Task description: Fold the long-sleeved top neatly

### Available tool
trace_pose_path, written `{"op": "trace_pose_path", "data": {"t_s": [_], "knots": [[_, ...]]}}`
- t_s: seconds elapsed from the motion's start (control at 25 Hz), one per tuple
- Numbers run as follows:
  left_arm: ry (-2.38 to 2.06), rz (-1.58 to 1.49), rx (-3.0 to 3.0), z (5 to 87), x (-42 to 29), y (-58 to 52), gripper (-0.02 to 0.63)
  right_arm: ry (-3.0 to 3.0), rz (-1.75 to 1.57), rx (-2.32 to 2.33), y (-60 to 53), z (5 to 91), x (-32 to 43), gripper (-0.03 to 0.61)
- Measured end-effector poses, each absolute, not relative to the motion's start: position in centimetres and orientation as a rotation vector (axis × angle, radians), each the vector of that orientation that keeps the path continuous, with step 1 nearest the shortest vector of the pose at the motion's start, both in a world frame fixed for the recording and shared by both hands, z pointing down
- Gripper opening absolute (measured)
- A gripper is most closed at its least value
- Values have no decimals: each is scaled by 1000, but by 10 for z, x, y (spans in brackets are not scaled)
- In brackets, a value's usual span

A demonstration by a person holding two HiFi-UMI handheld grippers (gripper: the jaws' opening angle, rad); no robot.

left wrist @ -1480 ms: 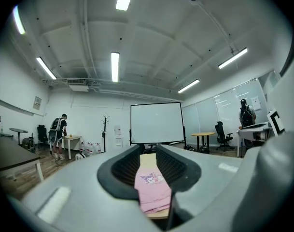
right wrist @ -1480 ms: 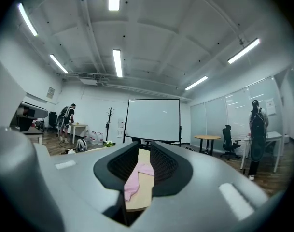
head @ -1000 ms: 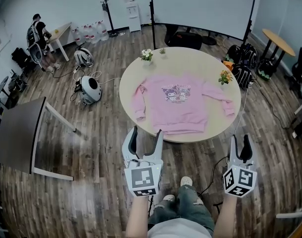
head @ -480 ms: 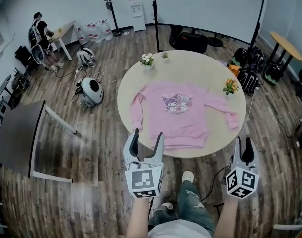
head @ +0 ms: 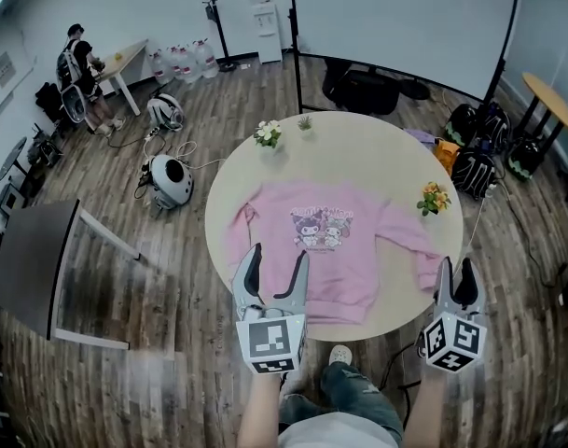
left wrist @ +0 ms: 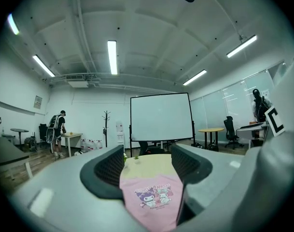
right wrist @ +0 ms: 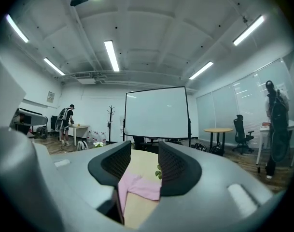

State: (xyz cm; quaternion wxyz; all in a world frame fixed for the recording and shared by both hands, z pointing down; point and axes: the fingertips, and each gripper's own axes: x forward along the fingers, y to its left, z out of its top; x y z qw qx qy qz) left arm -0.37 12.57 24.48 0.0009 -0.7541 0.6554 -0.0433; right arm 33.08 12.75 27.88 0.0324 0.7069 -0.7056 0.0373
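Note:
A pink long-sleeved top (head: 325, 250) with a cartoon print lies spread flat, front up, on the round beige table (head: 358, 147), sleeves out to both sides. My left gripper (head: 275, 265) hovers open over the top's near left hem, jaws empty; through its jaws the pink top (left wrist: 154, 197) shows. At the table's near right edge my right gripper (head: 455, 276) is held open by the end of the right sleeve (right wrist: 139, 185), with nothing in it.
Small flower pots stand on the table at the far left (head: 268, 133) and at the right (head: 433, 197). A dark table (head: 27, 264) stands to the left. Bags (head: 475, 161), a round robot (head: 172, 177) and cables lie on the wood floor.
The view has closed in on the table. Both grippers now reach its near edge, the left over the top's hem, the right by the right sleeve. Both stay open.

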Motion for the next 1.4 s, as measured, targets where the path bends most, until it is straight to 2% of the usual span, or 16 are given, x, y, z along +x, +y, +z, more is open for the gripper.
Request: {"op": "trace_pose_path", "data": {"t_s": [0.6, 1.4], "knots": [[2066, -217, -2385, 267, 57, 23, 298, -2141, 199, 2134, 21, 314, 388, 193], [1959, -414, -2574, 333, 89, -70, 298, -1953, 377, 2092, -40, 395, 403, 158]]}}
